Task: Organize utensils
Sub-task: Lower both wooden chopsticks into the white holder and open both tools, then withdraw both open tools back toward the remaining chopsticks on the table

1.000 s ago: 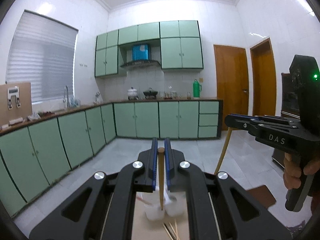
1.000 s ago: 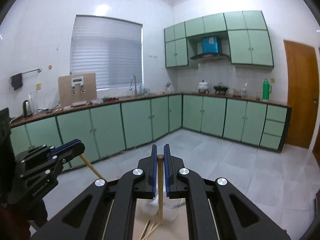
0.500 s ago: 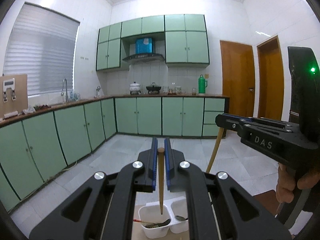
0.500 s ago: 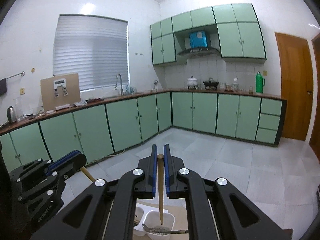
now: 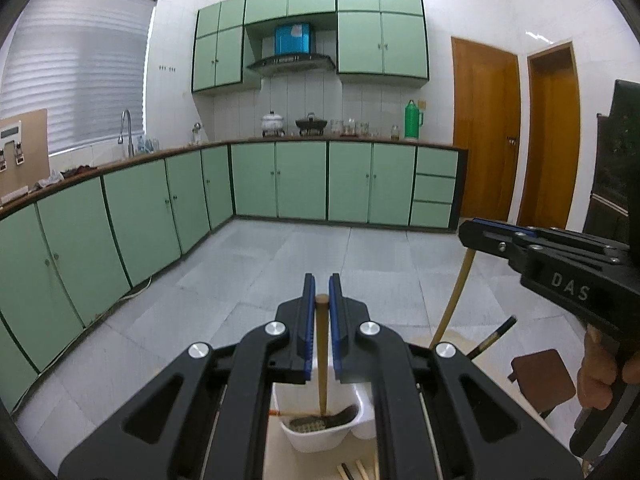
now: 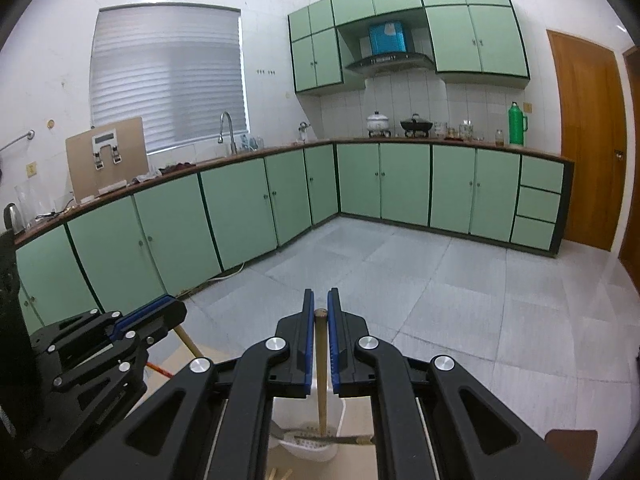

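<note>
My left gripper (image 5: 321, 292) is shut on a wooden chopstick (image 5: 321, 352) that hangs point down into the left compartment of a white two-part utensil holder (image 5: 320, 438), where a slotted utensil lies. My right gripper (image 6: 319, 304) is shut on another wooden chopstick (image 6: 321, 376), its tip down in a white perforated compartment (image 6: 308, 450) that holds a utensil. The right gripper also shows in the left wrist view (image 5: 472, 234) with its chopstick (image 5: 454, 300) hanging. The left gripper shows in the right wrist view (image 6: 168, 312).
Loose chopsticks (image 5: 358, 470) lie on the light wooden table (image 5: 276, 456) near the holder. A dark chopstick (image 5: 492, 338) sticks up at right. A brown stool (image 5: 540, 376) stands on the tiled floor. Green cabinets (image 5: 120, 220) line the far walls.
Both grippers have tilted down and moved toward the holder. The holder now sits larger below them, with each chopstick tip inside a compartment.
</note>
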`<state>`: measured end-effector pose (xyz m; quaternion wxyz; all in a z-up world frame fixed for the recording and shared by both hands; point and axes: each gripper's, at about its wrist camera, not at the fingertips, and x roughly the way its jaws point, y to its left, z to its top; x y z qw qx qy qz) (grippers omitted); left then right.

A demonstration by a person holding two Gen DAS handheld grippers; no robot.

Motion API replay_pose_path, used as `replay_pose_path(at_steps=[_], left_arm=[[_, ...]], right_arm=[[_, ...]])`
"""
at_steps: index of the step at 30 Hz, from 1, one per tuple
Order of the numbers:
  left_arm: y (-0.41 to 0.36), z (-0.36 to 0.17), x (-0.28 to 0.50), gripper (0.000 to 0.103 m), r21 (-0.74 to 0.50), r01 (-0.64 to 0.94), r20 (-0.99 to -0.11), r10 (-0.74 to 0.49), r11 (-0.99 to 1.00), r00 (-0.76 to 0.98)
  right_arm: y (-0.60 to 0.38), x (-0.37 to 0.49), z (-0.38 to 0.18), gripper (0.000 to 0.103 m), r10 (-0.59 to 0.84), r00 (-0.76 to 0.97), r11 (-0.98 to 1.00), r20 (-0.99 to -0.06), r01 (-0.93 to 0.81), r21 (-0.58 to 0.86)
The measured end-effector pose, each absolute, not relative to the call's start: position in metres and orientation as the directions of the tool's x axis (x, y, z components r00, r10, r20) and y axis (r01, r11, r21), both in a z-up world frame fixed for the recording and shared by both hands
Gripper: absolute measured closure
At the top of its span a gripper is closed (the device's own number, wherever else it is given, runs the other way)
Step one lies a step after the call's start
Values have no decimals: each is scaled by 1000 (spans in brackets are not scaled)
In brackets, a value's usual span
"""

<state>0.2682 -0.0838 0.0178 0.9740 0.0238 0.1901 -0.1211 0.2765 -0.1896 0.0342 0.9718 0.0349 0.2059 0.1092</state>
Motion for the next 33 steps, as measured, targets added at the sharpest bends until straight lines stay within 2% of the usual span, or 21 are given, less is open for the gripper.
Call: replay_pose_path(at_steps=[5, 9, 11, 13, 16, 20, 22, 28, 33], left_arm=[[-77, 8, 270, 96, -4, 245, -405, -226, 969, 886], [-71, 7, 264, 94, -9, 247, -410, -229, 969, 883], [-65, 9, 258, 84, -17, 247, -403, -232, 969, 885], [-63, 10, 252, 73, -23, 242, -395, -232, 970, 889], [-57, 12, 236, 62, -31, 235, -379, -229, 972, 897], [-51, 11, 208, 37, -31, 220, -371, -215, 975, 903], [-49, 8, 194, 34, -41, 224, -372, -223, 974, 901], [-39, -18, 153, 23, -66, 207, -419, -215, 976, 882], [-29, -55, 120, 21, -92, 191, -504, -212, 977, 838]], right_arm=[[-193, 274, 21, 96, 235, 874, 971, -426, -194, 137], [-199, 267, 17, 84, 231, 871, 972, -434, -182, 151], [-205, 261, 17, 75, 223, 875, 973, -430, -171, 158], [-211, 253, 18, 60, 217, 880, 973, -422, -159, 170], [-222, 239, 19, 44, 201, 893, 972, -403, -130, 197], [-234, 213, 15, 26, 188, 903, 968, -386, -105, 228], [-237, 198, 9, 17, 179, 905, 968, -385, -93, 231], [-235, 154, -21, 8, 180, 887, 969, -424, -87, 229], [-229, 123, -50, 6, 171, 861, 974, -479, -75, 212]])
